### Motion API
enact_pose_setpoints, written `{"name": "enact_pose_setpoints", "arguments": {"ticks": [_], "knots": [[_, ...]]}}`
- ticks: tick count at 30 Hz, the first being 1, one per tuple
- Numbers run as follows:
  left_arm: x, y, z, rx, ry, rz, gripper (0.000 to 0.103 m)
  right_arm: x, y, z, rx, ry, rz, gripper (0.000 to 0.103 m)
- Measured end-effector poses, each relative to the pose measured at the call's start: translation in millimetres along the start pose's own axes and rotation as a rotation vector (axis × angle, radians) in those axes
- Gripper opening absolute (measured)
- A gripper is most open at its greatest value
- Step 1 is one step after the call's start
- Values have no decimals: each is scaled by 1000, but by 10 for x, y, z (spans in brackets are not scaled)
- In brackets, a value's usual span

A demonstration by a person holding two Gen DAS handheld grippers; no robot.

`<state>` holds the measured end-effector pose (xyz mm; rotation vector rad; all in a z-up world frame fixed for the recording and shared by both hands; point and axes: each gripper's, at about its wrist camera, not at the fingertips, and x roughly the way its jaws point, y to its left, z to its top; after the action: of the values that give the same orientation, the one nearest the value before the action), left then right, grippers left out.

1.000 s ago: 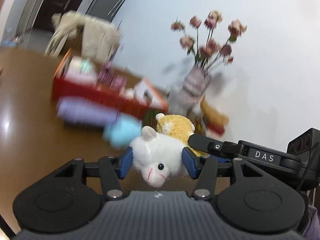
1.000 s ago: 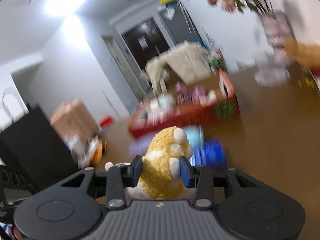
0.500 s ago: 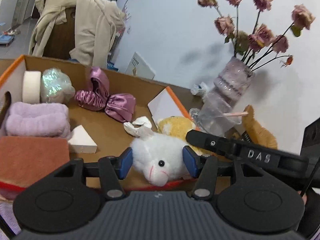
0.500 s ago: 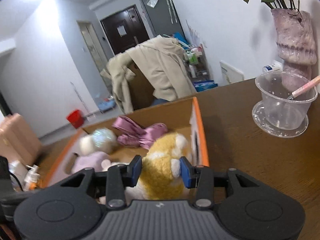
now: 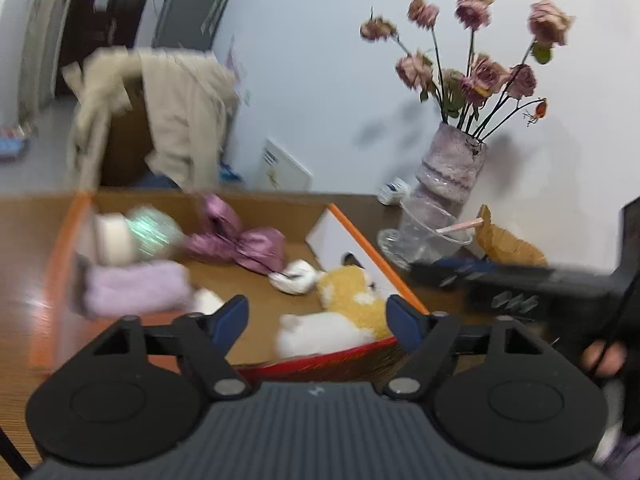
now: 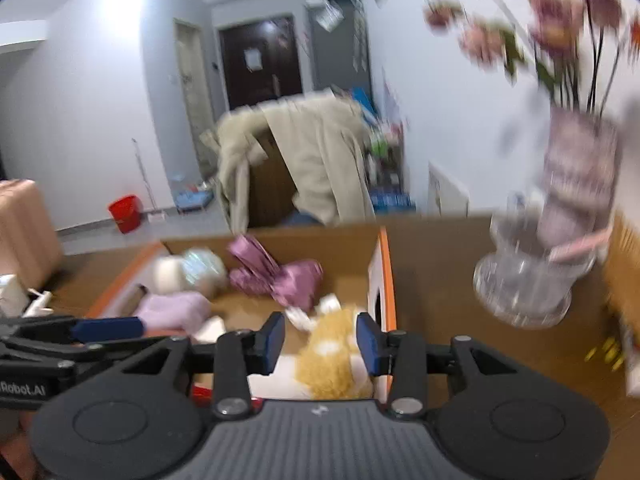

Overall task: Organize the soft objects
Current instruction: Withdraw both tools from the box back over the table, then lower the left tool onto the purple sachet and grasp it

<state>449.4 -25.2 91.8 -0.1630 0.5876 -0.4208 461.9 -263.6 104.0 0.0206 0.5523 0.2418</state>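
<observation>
Jaws of the left gripper point(image 5: 316, 320) have just spread wide, the fluffy white plush point(image 5: 316, 338) lying loose between them in the cardboard box point(image 5: 362, 240). Beside it lies the shaggy yellow plush point(image 6: 334, 354), between the right gripper point(image 6: 321, 342)'s narrower jaws; whether they press is unclear. Both grippers tilt downward over the box's near corner.

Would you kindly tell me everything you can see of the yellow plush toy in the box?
The yellow plush toy is a small fluffy animal with golden pile and white patches. It lies on its side in the near right corner of the cardboard box, close to the orange-edged wall. The white plush toy lies against it, nearer the camera. In the right wrist view it sits between the right gripper jaws, though blur hides whether the pads press it.
</observation>
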Motion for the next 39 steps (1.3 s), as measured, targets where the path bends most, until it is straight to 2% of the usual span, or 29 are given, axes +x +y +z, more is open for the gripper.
{"name": "enact_pose_setpoints", "arguments": {"ticks": [1,3,5,7,9,12,18,24,29,33,36,37,39], "knots": [[-187,-18,-14,34,-20,36,81,-181,50,32,-26,-30,5,46],[-521,-50,-87,95,-52,107,87,-524,147,58,-68,-71,16,59],[-855,-68,-237,147,-85,190,91,-875,217,20,-90,-118,41,65],[-1193,-115,-462,194,-144,273,98,-1201,282,-119,-112,-161,67,72],[-1459,-179,-697,221,-184,306,101,-1466,359,-332,-121,-189,67,75],[-1722,-212,-1028,206,-167,297,102,-1730,460,-695,-99,-204,61,76],[-2101,-132,-1611,78,-144,241,103,-2013,750,-1431,-71,-167,53,76],[-2124,-45,-1918,26,-82,257,103,-2127,979,-1836,-77,-126,103,76],[-2019,1,-1949,-14,-67,248,103,-2028,1020,-1915,-67,-91,109,75],[-1844,71,-1837,-27,-48,278,103,-1889,989,-1896,-36,-85,115,75],[-1686,148,-1678,-65,-70,291,103,-1700,903,-1802,3,-76,132,74],[-1619,195,-1611,-83,-78,283,103,-1609,876,-1746,12,-70,132,72],[-1457,277,-1448,-100,-78,262,103,-1412,839,-1607,28,-60,142,63]]}}
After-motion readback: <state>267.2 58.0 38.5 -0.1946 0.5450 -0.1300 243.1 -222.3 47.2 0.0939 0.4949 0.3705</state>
